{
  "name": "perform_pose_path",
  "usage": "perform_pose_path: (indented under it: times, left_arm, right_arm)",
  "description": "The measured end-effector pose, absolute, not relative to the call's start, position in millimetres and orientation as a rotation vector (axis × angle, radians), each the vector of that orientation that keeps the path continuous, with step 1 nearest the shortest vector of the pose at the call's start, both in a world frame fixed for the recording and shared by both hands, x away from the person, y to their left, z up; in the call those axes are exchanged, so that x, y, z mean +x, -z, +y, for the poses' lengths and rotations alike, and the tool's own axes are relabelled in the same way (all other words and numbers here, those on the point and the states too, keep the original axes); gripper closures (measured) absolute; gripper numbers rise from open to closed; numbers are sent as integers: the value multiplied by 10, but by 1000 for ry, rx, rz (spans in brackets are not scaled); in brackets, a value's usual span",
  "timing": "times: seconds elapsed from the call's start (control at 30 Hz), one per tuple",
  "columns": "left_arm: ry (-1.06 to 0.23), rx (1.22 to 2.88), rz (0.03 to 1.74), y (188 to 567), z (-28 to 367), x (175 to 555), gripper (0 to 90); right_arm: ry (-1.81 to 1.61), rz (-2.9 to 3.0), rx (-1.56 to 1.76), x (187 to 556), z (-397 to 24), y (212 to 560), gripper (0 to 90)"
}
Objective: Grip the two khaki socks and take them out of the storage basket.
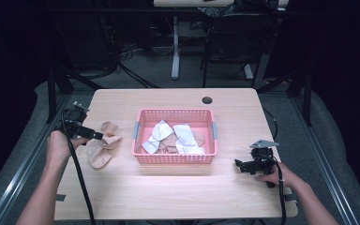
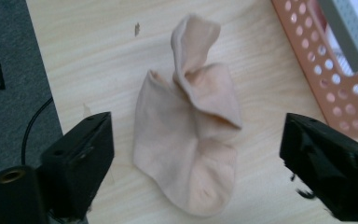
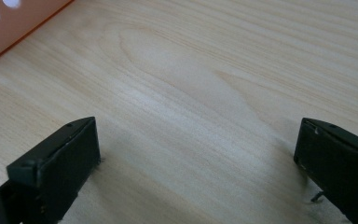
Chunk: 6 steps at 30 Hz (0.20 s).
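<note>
Work: moving socks between the pink basket (image 1: 176,159) and the surface (image 1: 168,197)
Beige sock (image 2: 186,140): crumpled near the surface's left edge, left of the basket
Left gripper (image 2: 196,154): jaws wide, straddling the sock without pressing it
Right gripper (image 3: 196,158): wide, empty, resting near the right edge
Advice: lift straight up so no fabric snags

My tongs' jaws black. Beige sock (image 2: 186,140) left of pink perforated basket (image 1: 176,158); white and beige socks (image 1: 183,133) inside basket. Table (image 1: 168,192) pale wood-grain.
</note>
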State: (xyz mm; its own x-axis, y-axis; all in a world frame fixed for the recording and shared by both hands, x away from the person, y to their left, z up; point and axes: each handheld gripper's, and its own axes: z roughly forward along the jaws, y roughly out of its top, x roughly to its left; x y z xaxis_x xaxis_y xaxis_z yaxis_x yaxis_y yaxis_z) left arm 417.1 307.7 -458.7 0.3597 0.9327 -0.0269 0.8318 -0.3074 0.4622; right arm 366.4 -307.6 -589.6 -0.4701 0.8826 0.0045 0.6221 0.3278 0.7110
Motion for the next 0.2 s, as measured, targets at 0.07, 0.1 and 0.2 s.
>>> perform_pose_path:
  times: [0.07, 0.1, 0.2]
  left_arm:
    - [-368, 2214, 1547, 4648, 3080, 4063, 47]
    - [-370, 2217, 1546, 4668, 3086, 4028, 34]
    - [-370, 2193, 1563, 4783, 3092, 3888, 7]
  right_arm:
    - [-928, 2215, 1333, 3665, -3076, 5896, 0]
    - [-927, 2214, 1332, 3665, -3076, 5896, 0]
    - [-927, 2215, 1332, 3665, -3076, 5896, 0]
